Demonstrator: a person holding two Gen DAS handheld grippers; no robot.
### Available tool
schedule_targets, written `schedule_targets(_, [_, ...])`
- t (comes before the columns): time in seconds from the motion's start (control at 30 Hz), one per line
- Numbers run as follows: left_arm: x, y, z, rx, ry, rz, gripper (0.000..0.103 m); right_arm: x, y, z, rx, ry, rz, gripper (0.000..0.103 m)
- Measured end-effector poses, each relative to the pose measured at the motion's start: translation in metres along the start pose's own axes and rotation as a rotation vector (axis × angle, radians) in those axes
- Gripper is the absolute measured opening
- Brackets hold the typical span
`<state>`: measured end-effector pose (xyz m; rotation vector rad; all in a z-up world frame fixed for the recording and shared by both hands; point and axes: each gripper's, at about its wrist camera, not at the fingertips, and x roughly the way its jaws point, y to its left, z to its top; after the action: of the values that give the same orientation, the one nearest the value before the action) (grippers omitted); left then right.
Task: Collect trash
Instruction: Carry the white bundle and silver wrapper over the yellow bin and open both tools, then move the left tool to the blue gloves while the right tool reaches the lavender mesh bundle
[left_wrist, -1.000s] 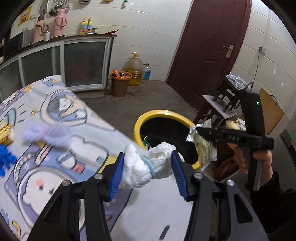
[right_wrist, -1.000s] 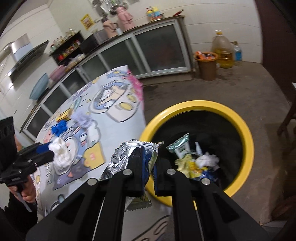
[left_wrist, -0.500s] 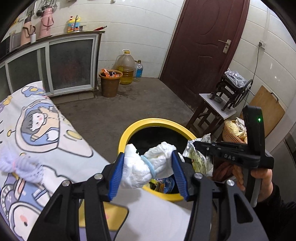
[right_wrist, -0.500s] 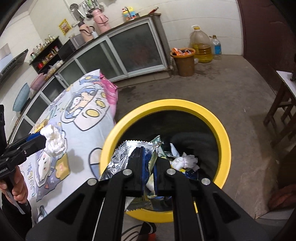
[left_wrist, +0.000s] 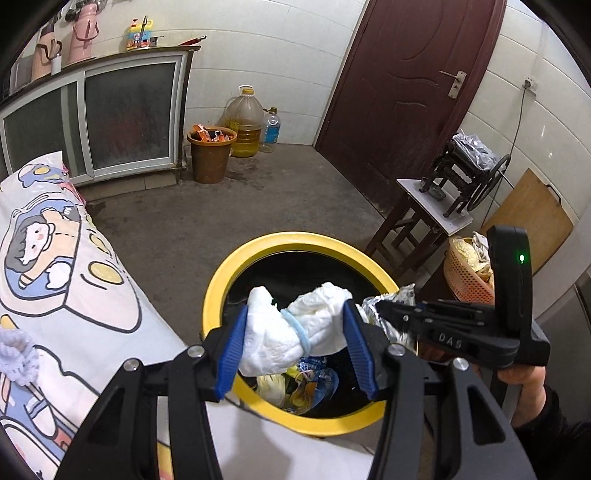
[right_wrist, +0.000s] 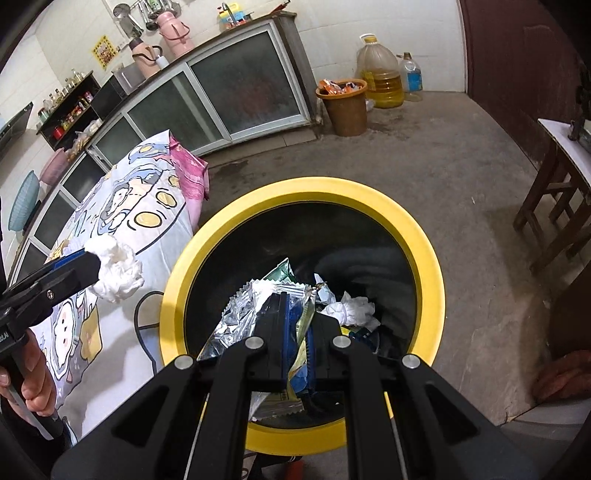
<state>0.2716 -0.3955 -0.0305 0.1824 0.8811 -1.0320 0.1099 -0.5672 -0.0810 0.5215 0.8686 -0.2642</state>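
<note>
The biggest thing I see is the table with the cartoon cloth (left_wrist: 74, 302), off to my left. Next to its edge stands the yellow bin (right_wrist: 424, 258), black inside, with wrappers and a white paper ball already at the bottom.

My right gripper (right_wrist: 297, 325) is right over the bin's mouth. Its fingers are squeezed tight together on a silver snack wrapper (right_wrist: 240, 314). The wrapper hangs down over the hole, so I think it will fall straight in when I let go. This hand is the nearer one to the middle of the bin.

My left gripper (left_wrist: 295, 332) is over the near rim, on the table side. Its blue pads (left_wrist: 231, 350) are pressed on the two ends of a white paper wad (left_wrist: 291, 328) with a blue band (left_wrist: 297, 330) around its middle. The wad lies sideways, from one pad to the other. I think this hand should go a bit more forward first.
</note>
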Motion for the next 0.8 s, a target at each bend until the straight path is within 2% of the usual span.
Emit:
schedule_targets(0.27, [0.010, -0.007, 0.003, -0.002, 0.008, 0.014, 0.050, -0.007, -0.006, 0.002, 0.029, -0.011, -0.047, 0.009])
schedule_targets(0.33, [0.010, -0.009, 0.003, 0.003, 0.007, 0.023, 0.053, -0.009, -0.007, 0.003, 0.030, -0.013, -0.051, 0.009])
schedule_targets(0.43, [0.011, -0.012, 0.005, -0.009, 0.001, 0.039, 0.064, -0.009, -0.009, 0.003, 0.042, -0.003, -0.068, 0.009])
schedule_targets(0.47, [0.010, -0.012, 0.006, -0.014, -0.004, 0.047, 0.075, -0.009, -0.010, 0.003, 0.043, 0.001, -0.077, 0.012])
schedule_targets(0.5, [0.009, -0.012, 0.007, -0.019, -0.012, 0.061, 0.086, -0.009, -0.012, 0.003, 0.045, 0.005, -0.085, 0.019])
schedule_targets(0.53, [0.006, -0.010, 0.006, -0.034, -0.032, 0.076, 0.088, -0.009, -0.013, 0.002, 0.051, 0.007, -0.086, 0.026])
schedule_targets(0.57, [0.004, -0.009, 0.006, -0.042, -0.038, 0.070, 0.088, -0.010, -0.016, 0.001, 0.062, 0.006, -0.083, 0.050])
schedule_targets(0.6, [0.002, -0.008, 0.006, -0.047, -0.039, 0.064, 0.088, -0.012, -0.018, 0.000, 0.078, -0.002, -0.083, 0.062])
schedule_targets(0.67, [-0.005, -0.004, 0.004, -0.061, -0.052, 0.069, 0.090, -0.015, -0.022, -0.002, 0.085, 0.002, -0.091, 0.058])
schedule_targets(0.8, [-0.033, 0.006, -0.003, -0.071, -0.095, 0.062, 0.091, -0.028, -0.023, -0.008, 0.075, -0.022, -0.084, 0.056])
